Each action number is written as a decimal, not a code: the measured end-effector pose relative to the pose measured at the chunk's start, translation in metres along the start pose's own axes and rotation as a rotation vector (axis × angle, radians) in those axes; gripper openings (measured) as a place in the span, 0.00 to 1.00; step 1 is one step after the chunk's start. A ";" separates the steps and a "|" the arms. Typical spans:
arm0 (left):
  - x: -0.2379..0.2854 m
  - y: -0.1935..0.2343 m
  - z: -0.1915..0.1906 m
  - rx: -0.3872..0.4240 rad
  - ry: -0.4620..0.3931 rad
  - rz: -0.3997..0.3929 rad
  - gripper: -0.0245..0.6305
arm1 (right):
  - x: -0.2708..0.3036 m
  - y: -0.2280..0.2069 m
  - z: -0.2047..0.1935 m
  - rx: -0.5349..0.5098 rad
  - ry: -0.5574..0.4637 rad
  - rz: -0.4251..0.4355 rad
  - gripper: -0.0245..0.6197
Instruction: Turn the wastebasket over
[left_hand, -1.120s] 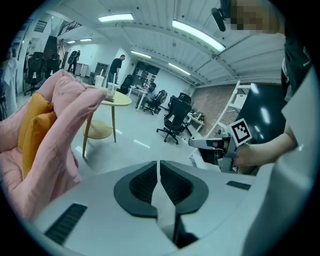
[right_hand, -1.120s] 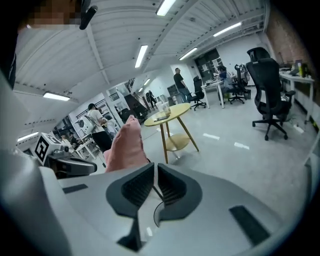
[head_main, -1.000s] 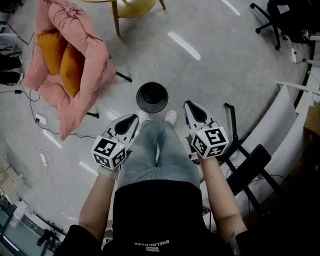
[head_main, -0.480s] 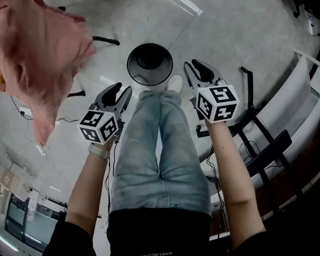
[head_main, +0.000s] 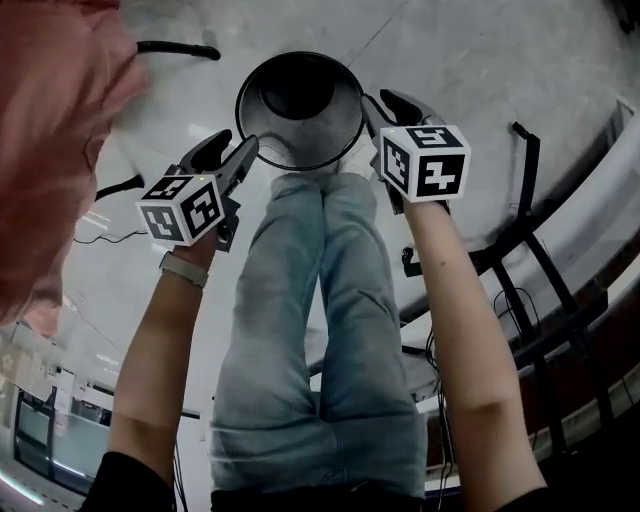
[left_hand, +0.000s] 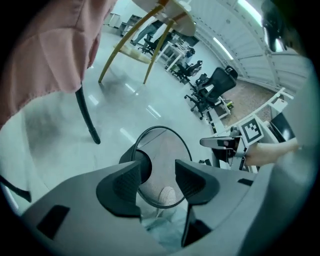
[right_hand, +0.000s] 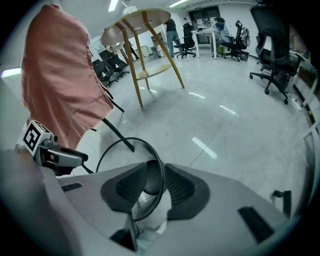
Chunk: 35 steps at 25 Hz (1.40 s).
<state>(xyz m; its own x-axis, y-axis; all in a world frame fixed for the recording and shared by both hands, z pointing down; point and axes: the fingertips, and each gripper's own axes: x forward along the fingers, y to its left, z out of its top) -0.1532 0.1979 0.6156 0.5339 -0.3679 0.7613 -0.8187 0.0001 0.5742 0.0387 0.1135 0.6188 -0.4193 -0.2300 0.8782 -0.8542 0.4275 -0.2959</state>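
The wastebasket (head_main: 300, 100), a black mesh bin, stands upright on the floor with its mouth up, just beyond the person's shoes. My left gripper (head_main: 236, 152) is at its left rim and my right gripper (head_main: 374, 104) at its right rim. Both pairs of jaws have just been opening. In the left gripper view the left gripper (left_hand: 156, 176) is open, with the wastebasket (left_hand: 167, 150) and its mouth showing in the gap. In the right gripper view the right gripper (right_hand: 156, 186) straddles the thin rim of the wastebasket (right_hand: 134, 154); its pads stand apart from the wire.
A pink quilt (head_main: 50, 130) hangs over a black-legged seat at the left. The person's jeans (head_main: 320, 300) fill the middle. A black metal frame (head_main: 530, 200) stands at the right. Further off are a wooden stool (right_hand: 145, 30) and office chairs (right_hand: 272, 45).
Both grippers have dropped from knee height to the wastebasket's rim, one on each side. Their jaws went from shut to open. The head camera has come much closer to the bin.
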 end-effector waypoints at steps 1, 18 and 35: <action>0.007 0.008 -0.002 -0.025 -0.005 0.006 0.36 | 0.010 -0.003 -0.006 0.003 0.017 -0.002 0.21; 0.051 0.047 -0.028 -0.151 0.117 0.087 0.12 | 0.059 -0.019 -0.036 -0.013 0.127 -0.006 0.10; 0.081 -0.064 0.058 -0.147 -0.119 -0.061 0.16 | 0.089 -0.126 0.009 0.009 0.254 0.156 0.10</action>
<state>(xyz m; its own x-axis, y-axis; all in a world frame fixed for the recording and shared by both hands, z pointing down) -0.0699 0.1146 0.6227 0.5454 -0.4786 0.6880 -0.7415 0.1071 0.6623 0.1065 0.0309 0.7313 -0.4562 0.0645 0.8875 -0.7888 0.4324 -0.4369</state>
